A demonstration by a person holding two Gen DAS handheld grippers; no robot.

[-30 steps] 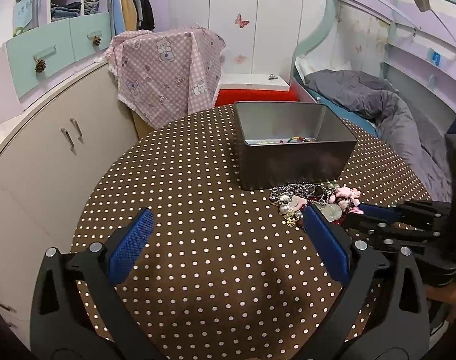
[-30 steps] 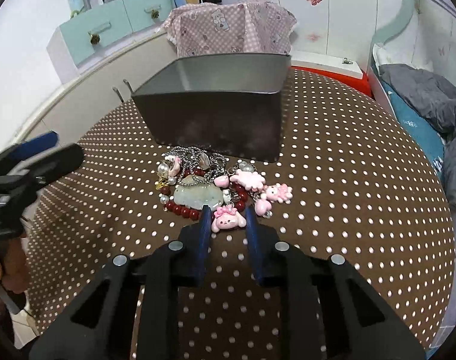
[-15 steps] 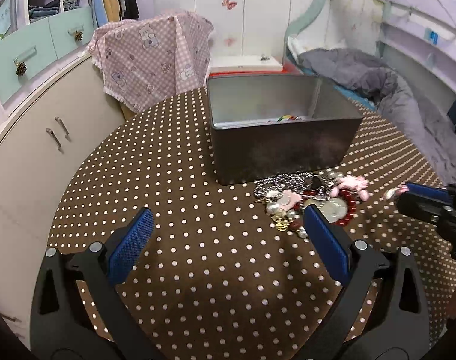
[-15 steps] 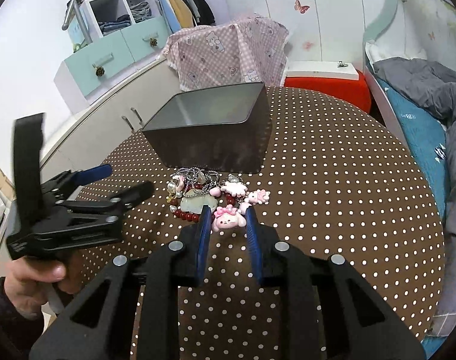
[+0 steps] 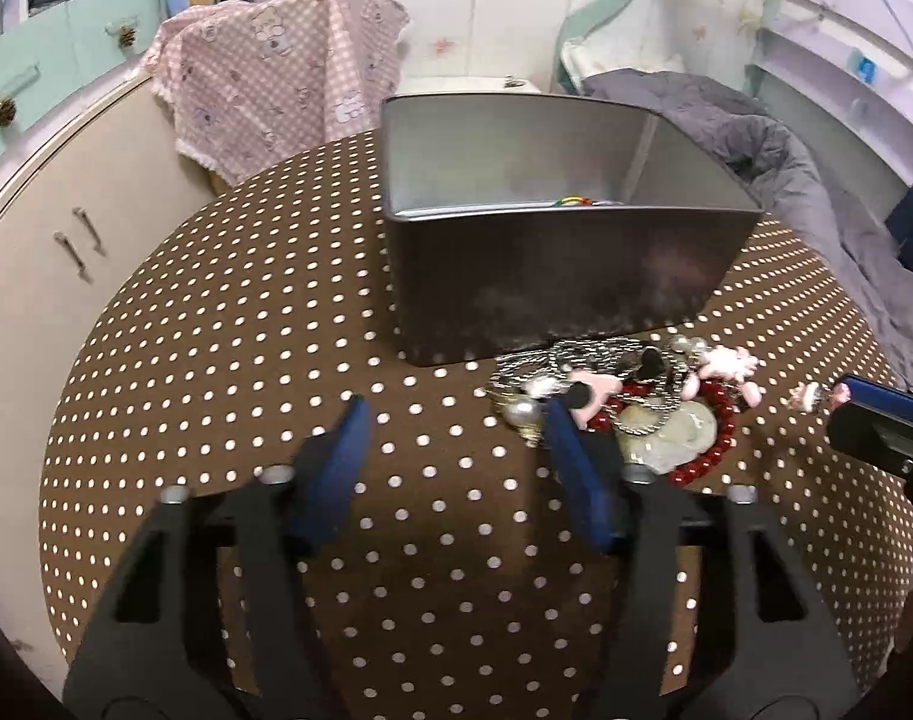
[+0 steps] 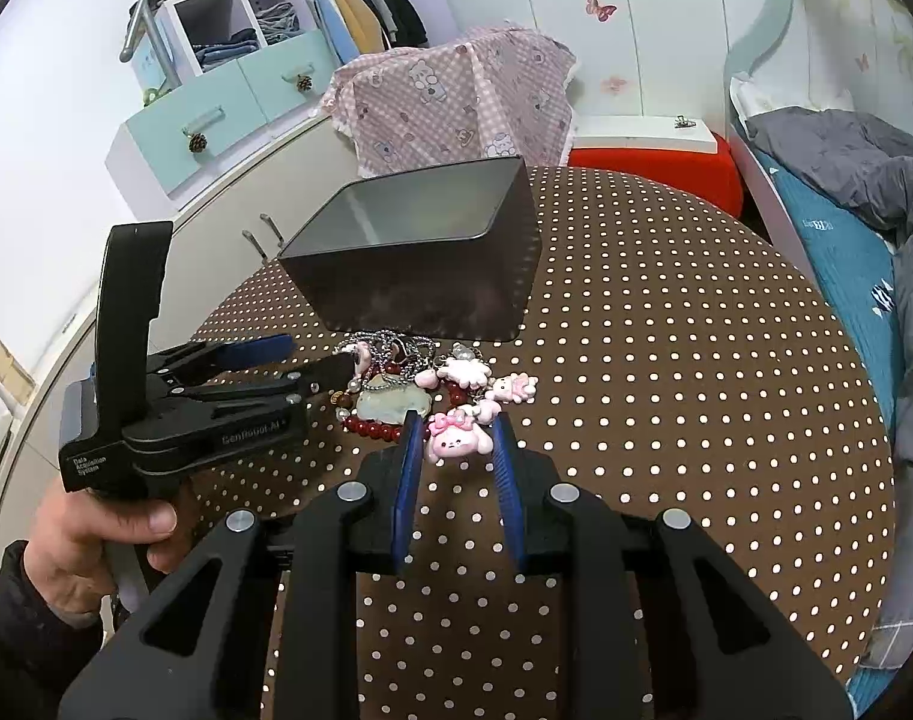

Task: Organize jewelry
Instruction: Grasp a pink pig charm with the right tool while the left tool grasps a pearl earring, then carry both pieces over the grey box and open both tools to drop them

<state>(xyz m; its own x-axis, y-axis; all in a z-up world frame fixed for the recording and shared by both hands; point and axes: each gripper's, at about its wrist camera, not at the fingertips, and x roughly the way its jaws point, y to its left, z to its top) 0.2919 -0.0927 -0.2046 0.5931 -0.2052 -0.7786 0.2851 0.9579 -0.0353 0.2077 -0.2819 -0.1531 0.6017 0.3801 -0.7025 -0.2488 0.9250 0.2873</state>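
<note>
Left gripper [image 5: 453,414] now nearer jewelry pile [image 5: 630,396], jaws closing empty, right gripper [image 6: 456,432] pinching pink charm [image 6: 456,441].

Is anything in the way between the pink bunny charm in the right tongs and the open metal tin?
Only the rest of the jewelry pile lies between the pink bunny charm and the tin, low on the table; the tin's top is open.

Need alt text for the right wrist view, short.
The right tongs grip a pink bunny charm at the near edge of a jewelry pile on a brown polka-dot table, in front of a dark metal box. The left tongs, closing, reach into the pile from the left.
</note>
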